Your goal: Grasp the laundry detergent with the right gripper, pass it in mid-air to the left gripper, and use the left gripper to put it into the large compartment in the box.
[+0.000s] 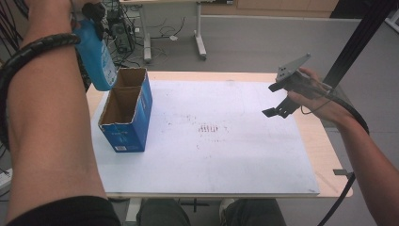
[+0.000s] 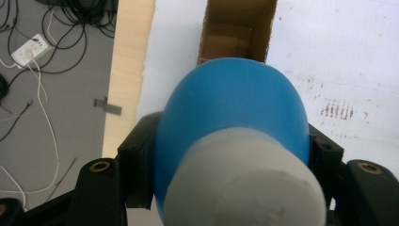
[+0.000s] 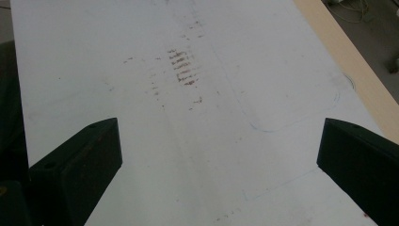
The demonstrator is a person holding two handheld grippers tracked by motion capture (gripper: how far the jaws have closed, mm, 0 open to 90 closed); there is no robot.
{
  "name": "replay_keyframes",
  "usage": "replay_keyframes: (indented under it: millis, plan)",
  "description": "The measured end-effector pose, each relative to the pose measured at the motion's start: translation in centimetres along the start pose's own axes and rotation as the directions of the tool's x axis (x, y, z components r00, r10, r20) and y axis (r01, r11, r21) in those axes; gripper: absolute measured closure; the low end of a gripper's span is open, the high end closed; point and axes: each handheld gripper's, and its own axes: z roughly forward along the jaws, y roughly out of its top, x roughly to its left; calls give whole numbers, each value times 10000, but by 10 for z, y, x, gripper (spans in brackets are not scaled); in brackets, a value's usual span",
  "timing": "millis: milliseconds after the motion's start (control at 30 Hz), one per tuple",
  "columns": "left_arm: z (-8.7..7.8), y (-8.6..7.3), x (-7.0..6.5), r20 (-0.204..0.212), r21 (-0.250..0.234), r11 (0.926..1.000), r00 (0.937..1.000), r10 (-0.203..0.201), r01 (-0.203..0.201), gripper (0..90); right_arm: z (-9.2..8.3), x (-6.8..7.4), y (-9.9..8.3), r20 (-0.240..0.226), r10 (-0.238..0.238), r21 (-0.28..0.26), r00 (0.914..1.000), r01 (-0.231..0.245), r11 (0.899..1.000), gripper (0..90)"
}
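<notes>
Blue bottle (image 1: 96,59) pinched in left gripper (image 2: 230,155), upper left over box (image 1: 127,110) | right gripper (image 1: 282,101) spread, idle | risk: bottle catches box rim, tips box

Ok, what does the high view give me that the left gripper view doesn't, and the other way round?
High view alone: the right gripper, jaws open and empty over the white mat, and the blue outside of the carton. Left gripper view alone: the bottle's white cap and the black pads pressed on its sides. Both: the blue bottle held by the left gripper above the open carton.
</notes>
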Motion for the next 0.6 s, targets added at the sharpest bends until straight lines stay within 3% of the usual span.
replay_keyframes:
  millis: [300,600]
  plan:
    - [15,-2,3,166,-4,10000,9999,39,-39,365,4,0,1,-52,-51,121,10000,52,9999,3]
    - [46,-5,-2,290,386,9986,9990,343,-354,365,10,0,2,-125,-122,252,9998,125,9996,3]
